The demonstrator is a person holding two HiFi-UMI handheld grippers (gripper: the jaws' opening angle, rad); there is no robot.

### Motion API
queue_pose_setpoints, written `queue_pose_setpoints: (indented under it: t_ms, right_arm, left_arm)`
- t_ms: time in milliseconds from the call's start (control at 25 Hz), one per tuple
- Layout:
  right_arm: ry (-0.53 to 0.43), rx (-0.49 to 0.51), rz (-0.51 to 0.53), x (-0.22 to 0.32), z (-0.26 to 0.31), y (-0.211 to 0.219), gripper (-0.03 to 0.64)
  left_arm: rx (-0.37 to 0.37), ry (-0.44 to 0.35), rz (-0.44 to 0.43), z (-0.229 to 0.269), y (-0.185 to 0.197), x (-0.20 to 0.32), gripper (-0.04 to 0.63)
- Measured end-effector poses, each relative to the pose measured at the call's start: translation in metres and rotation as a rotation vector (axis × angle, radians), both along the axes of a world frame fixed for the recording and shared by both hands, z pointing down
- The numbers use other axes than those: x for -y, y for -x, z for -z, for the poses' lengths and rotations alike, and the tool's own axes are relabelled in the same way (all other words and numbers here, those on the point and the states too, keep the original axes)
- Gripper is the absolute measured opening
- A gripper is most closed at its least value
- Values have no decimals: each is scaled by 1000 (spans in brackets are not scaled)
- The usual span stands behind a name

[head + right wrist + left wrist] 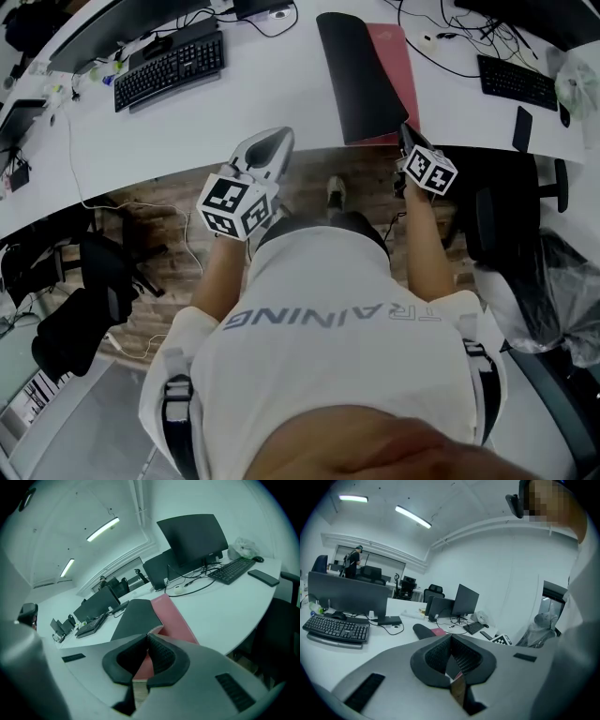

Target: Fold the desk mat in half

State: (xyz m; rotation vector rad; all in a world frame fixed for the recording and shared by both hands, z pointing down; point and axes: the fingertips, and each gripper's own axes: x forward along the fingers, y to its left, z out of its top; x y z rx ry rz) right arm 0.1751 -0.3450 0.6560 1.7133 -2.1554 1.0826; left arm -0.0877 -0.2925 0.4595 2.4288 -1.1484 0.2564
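**Mat lies doubled on the desk, both grippers closed**

Head view: The desk mat (361, 80) lies on the white desk (272, 103), right of centre, running from the far side to the near edge. Its black layer lies on top of a red layer, and a red strip shows along the right side. The left gripper (279, 139) is held off the near edge of the desk, well left of the mat, pointing away from the person with the forearm bent up from the elbow. The right gripper (405, 136) points at the mat's near right corner, its forearm reaching straight forward.

Left gripper view: The left gripper (451, 638) has its jaws pressed together at the tips with nothing between them. It looks level across the desk. The mat (423, 631) shows far off as a low dark hump with a little red beside it.

Right gripper view: The right gripper (147, 637) is closed too, its pads meeting, and no part of the mat can be seen caught between them. The tips sit right at the near edge of the black layer of the mat (136, 616), just left of its corner. The red layer spreads out to the right and shows under the jaws.
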Motion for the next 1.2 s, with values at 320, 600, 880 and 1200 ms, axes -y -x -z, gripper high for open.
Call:
queue_pose_setpoints:
  t_ms: [320, 600, 880, 1200]
  right_arm:
    - [51, -31, -70, -15, -20, -41, 34]
    - [101, -79, -91, -19, -37, -60, 34]
    - [167, -107, -102, -18, -51, -62, 42]
    - [88, -288, -154, -7, 1, -67, 179]
  left_arm:
    - [4, 0, -33, -1, -19, 2, 28]
    - [6, 1, -40, 0, -23, 3, 28]
    - [13, -6, -14, 2, -12, 1, 28]
    - [3, -28, -22, 8, -2, -5, 28]
